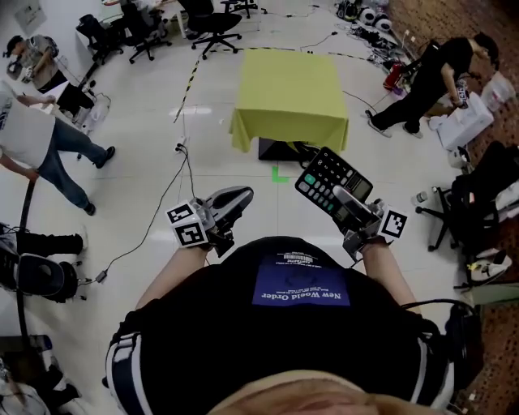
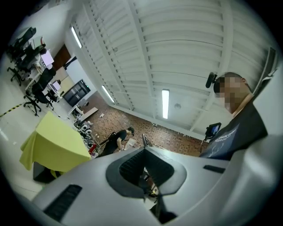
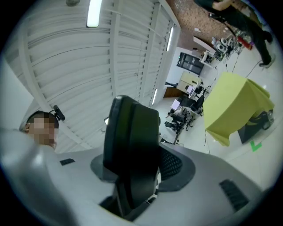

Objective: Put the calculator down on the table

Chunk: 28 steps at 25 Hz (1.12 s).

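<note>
Glossy white floor (image 1: 146, 121), black office chairs (image 1: 212, 24)

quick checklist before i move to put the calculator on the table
1. Calculator secure in the right gripper: ok, the jaws are clamped on its lower end.
2. Table within reach: not ok, open floor lies between it and the person.
3. Landing spot: ok, nothing shows on the table's yellow cloth.
4. Way ahead: ok, the floor cable runs off to the left of the straight line to the table.
5. Left gripper out of the way: ok, jaws together, nothing between them.
6. Bystanders: ok, the bent-over person is off to the table's right.
</note>
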{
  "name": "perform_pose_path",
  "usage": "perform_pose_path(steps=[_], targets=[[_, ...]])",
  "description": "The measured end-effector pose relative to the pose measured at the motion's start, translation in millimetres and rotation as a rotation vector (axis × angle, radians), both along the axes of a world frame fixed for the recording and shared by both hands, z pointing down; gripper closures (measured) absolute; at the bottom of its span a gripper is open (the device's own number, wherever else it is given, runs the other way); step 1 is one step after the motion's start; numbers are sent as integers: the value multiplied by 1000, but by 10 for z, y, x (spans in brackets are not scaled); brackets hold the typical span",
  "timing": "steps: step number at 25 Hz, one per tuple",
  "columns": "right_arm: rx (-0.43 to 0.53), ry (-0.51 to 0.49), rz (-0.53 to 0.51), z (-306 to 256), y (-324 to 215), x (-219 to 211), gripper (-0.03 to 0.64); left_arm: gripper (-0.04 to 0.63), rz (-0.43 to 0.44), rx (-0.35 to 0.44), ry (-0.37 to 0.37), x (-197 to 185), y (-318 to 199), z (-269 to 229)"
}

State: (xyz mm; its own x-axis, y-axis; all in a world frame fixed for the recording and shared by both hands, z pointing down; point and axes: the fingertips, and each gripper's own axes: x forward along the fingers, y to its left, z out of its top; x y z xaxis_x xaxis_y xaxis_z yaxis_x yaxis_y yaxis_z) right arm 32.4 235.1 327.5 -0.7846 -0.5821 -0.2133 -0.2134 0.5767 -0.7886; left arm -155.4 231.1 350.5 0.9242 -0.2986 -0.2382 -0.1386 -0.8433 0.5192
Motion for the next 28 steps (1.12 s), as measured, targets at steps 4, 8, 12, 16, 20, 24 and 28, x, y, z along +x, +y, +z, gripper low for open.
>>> perform_pose_path(steps=[4,8,12,16,20,24,28], targets=[[-20,8,7,84,-366,-192,442,589,6,-28,-10,-125,-450,104],[-52,15,1,165,-793,-154,442,588,5,-58,-14,-72,-825,243],[-75,-9,-28,238,-1391,247,442,589,-48,-100,-39,242,-1332,304],[-43,-8,-91,349,-1743,498,442,589,-105,-58,-56,521,-1559,307],[-23,13,-161,391,-2013,745,442,589,-171,-28,-41,798,-1672,271],[-14,6,-235,191,-2664,1232,442,589,-240,-48,-42,1312,-2203,84],[-22,-5,-262,218,-3040,1431,442,588,-258,-55,-57,1563,-2458,61]])
